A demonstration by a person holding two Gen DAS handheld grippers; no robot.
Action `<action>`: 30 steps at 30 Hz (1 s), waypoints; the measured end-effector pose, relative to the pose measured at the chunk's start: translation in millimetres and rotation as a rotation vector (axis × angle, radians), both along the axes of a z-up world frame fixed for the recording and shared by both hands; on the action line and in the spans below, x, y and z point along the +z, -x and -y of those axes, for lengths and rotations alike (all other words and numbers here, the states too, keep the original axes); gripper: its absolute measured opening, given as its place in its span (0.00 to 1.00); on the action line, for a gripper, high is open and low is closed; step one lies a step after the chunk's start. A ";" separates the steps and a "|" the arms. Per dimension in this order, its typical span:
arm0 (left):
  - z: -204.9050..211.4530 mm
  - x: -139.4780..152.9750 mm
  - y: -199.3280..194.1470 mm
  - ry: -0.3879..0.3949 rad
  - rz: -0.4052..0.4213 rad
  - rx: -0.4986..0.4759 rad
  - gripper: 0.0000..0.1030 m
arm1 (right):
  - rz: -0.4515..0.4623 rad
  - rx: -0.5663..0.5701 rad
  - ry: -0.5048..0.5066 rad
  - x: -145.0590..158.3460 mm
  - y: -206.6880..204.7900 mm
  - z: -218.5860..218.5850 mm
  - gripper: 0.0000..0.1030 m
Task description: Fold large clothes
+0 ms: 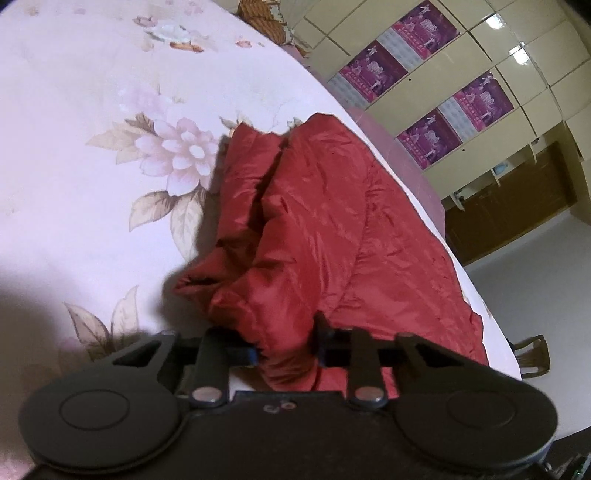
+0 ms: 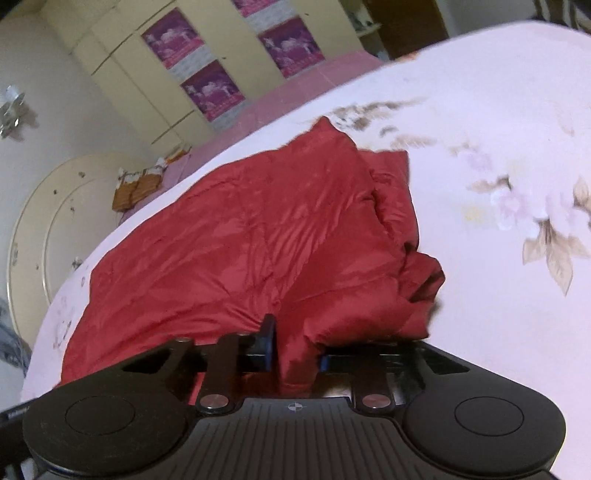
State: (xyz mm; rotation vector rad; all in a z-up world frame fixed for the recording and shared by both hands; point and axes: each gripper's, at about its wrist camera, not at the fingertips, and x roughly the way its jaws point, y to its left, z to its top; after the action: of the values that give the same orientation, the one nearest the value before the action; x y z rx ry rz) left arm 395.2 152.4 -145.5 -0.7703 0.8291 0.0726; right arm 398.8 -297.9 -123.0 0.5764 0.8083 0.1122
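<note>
1. A red quilted jacket (image 1: 317,221) lies rumpled on a bed covered with a pale pink floral sheet (image 1: 92,110), close to the edge of the mattress.

2. The left hand-held gripper (image 1: 286,350) is clamped on a bunched fold at the near end of the jacket; red fabric fills the narrow gap between its two dark fingers, which have blue pads.

3. In the right wrist view, the right hand-held gripper (image 2: 295,354) pinches another gathered fold of the same jacket (image 2: 258,240), with cloth squeezed between its jaws and hanging below them.

4. The garment's padded surface shows diagonal creases, and a loose, puffy section folds over itself on the side facing the middle of the bed.

5. The far end of the jacket rises to a small peak against the sheet's printed flowers (image 1: 177,151).

6. Beyond the bed stands a cream wardrobe (image 1: 517,55), its doors carrying purple posters (image 1: 424,22).

7. The right wrist view also takes in a round, cream-coloured panel (image 2: 44,229) leaning by the wall, and a brown patterned object (image 2: 136,186) just past the bed's edge.

8. A darker wooden cabinet (image 1: 509,206) sits low beside the wardrobe.
</note>
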 end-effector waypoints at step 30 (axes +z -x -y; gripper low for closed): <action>-24.3 16.1 183.9 -0.029 -0.060 -0.112 0.57 | -0.039 -0.015 0.130 41.3 231.3 -41.1 0.68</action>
State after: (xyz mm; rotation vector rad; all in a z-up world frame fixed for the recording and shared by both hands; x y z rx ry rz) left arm 211.4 176.7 -129.4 -0.6962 0.9253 0.0080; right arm 167.5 -256.8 -81.7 0.4631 0.8425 0.0344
